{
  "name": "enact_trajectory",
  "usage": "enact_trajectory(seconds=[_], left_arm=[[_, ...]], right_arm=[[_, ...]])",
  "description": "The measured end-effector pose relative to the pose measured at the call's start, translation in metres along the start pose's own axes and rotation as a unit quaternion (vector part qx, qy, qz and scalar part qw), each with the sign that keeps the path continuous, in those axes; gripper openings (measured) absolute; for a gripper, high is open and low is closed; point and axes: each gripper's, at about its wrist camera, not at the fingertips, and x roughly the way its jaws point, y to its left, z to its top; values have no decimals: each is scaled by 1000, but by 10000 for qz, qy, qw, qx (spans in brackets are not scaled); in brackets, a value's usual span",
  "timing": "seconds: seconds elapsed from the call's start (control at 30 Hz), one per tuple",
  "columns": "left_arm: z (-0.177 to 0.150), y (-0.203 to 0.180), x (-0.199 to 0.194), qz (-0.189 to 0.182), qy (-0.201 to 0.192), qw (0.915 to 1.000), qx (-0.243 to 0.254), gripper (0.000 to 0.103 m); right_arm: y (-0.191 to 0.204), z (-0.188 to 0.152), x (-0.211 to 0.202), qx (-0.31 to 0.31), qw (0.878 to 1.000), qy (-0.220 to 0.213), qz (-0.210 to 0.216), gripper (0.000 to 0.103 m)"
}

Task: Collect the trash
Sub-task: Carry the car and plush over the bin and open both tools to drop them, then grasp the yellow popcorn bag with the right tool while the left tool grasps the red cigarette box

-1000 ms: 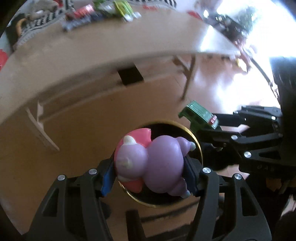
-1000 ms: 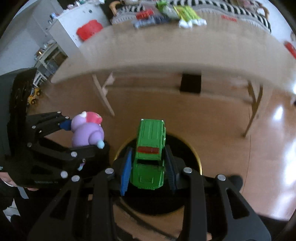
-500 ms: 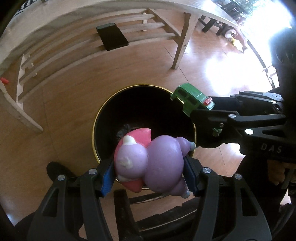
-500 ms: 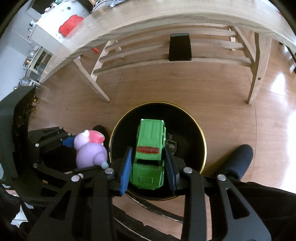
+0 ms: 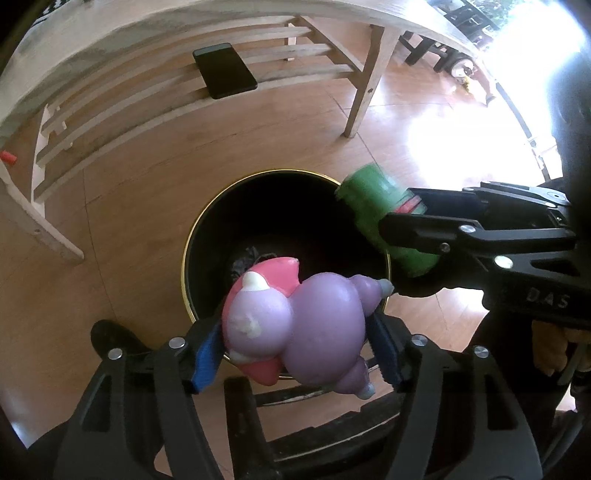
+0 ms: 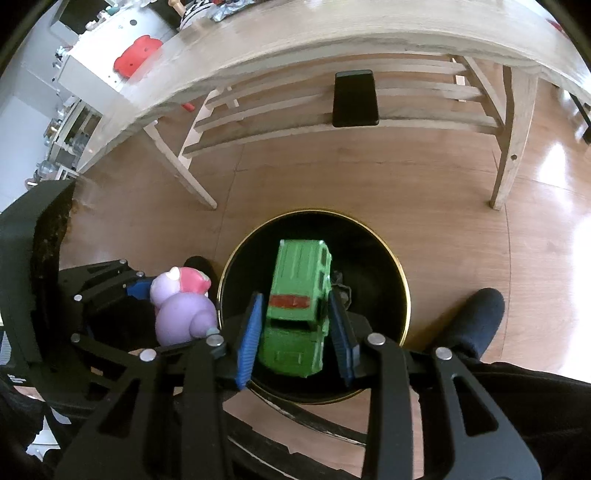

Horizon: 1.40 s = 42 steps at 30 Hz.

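Bin (image 6: 405,295) sitting on floor below both tools, inside too dark to read. Left tool (image 5: 293,347) just been widening around purple toy (image 5: 317,325), pads seeming barely off it. Right tool (image 6: 295,332) likewise been spreading, gaps showing beside green car (image 6: 299,291), tilting over bin mouth, blurring in left view.

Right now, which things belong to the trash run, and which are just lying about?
In the job:
- purple toy in left hand-held gripper
- green toy car between right hand-held gripper pads
- black bin

Lying about:
- phone on shelf slats
- wooden table
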Motion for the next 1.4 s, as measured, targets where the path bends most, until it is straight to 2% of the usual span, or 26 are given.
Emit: enact_trajectory(seconds=[0.03,0.07,0.23,0.67,0.77,0.9,1.03,1.17,1.37,1.4], left_arm=[[0,0,0,-2,5,10000,-14,71],[1,0,0,-6,11,10000,-36,75],[3,0,0,-47,-31,10000,-77,82],[4,1,-4,-19,-103,9999,-115,83],[7,2,-13,22,-267,9996,-112,83],[19,5,-40,149,-748,9970,-132,83],[41,22,-75,266,-1307,9904,-373,83],[75,46,-113,503,-1852,9786,-739,86],[145,89,-153,1054,-2497,9542,-1269,92],[163,100,-158,1168,-2609,9475,-1433,92]], right_arm=[[0,0,-1,11,10000,-16,8,53],[-1,0,-1,20,10000,-33,8,57],[-3,2,-5,96,9999,-122,7,57],[-2,5,-9,171,9996,-209,46,61],[1,9,-18,194,9990,-396,48,61],[3,25,-42,171,9962,-857,-21,62],[10,61,-71,71,9904,-1374,-131,67],[17,105,-95,13,9830,-1830,-146,74],[14,210,-113,175,9707,-2389,-204,81],[12,226,-111,228,9696,-2428,-211,81]])
